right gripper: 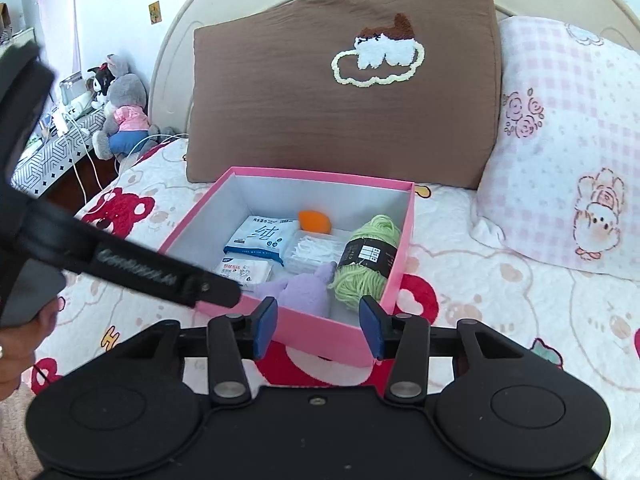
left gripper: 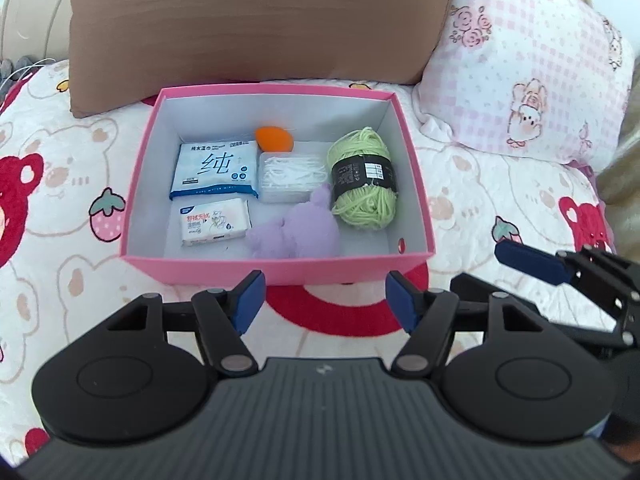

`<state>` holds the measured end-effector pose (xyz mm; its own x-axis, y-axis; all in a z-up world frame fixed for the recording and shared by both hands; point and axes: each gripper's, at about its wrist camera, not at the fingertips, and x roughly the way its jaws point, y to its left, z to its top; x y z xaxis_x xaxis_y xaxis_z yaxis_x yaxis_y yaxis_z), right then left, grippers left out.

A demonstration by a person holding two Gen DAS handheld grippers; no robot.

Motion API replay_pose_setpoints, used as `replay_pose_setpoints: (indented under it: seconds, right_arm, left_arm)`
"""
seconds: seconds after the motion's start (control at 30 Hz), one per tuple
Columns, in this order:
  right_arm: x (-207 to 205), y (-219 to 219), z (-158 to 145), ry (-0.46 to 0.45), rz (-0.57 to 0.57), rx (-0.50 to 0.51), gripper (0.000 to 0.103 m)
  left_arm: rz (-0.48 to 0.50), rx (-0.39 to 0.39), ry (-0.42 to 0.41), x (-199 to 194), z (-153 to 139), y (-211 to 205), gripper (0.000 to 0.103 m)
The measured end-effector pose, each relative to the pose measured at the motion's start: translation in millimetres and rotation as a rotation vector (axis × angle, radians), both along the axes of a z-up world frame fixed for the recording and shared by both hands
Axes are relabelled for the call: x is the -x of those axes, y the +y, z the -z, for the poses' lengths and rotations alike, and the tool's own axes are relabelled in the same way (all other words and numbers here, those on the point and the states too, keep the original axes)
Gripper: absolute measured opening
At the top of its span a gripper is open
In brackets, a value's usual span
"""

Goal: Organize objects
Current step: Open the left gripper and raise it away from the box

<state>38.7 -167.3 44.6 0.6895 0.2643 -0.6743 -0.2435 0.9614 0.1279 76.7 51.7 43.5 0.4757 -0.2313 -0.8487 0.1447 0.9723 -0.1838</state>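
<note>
A pink box (left gripper: 276, 268) sits on the bed and holds a blue-white wet-wipe pack (left gripper: 214, 170), a small tissue pack (left gripper: 214, 222), a clear box of white items (left gripper: 290, 176), an orange sponge (left gripper: 274, 138), a green yarn ball (left gripper: 364, 178) and a purple plush (left gripper: 298, 230). My left gripper (left gripper: 324, 300) is open and empty, just in front of the box's near wall. My right gripper (right gripper: 318, 330) is open and empty at the box's near right corner (right gripper: 320, 336). It also shows in the left wrist view (left gripper: 532, 260), right of the box.
A brown cushion (right gripper: 344, 92) and a pink checked pillow (right gripper: 568, 140) stand behind the box. The bedspread (left gripper: 80, 240) has a bear and strawberry print. Plush toys (right gripper: 120, 112) and cables sit on a side table at the far left.
</note>
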Motion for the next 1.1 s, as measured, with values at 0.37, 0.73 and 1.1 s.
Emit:
replay_pose_setpoints:
  seconds: [0.37, 0.73, 1.1]
  right_arm:
    - [33.8, -6.9, -5.8, 0.023, 0.050, -0.015, 0.063]
    - [57.8, -9.4, -9.3, -0.002, 0.152, 0.034, 0.095]
    - [58.4, -12.1, -7.2, 0.083, 0.199, 0.081, 0.097]
  left_arm:
    - [-0.018, 0.025, -0.066, 58.0, -15.8, 9.7, 0.070]
    - [-0.067, 0.031, -0.067, 85.1, -14.9, 24.9, 0.082]
    - [-0.084, -0.015, -0.086, 98.2, -20.0, 27.6, 0.103]
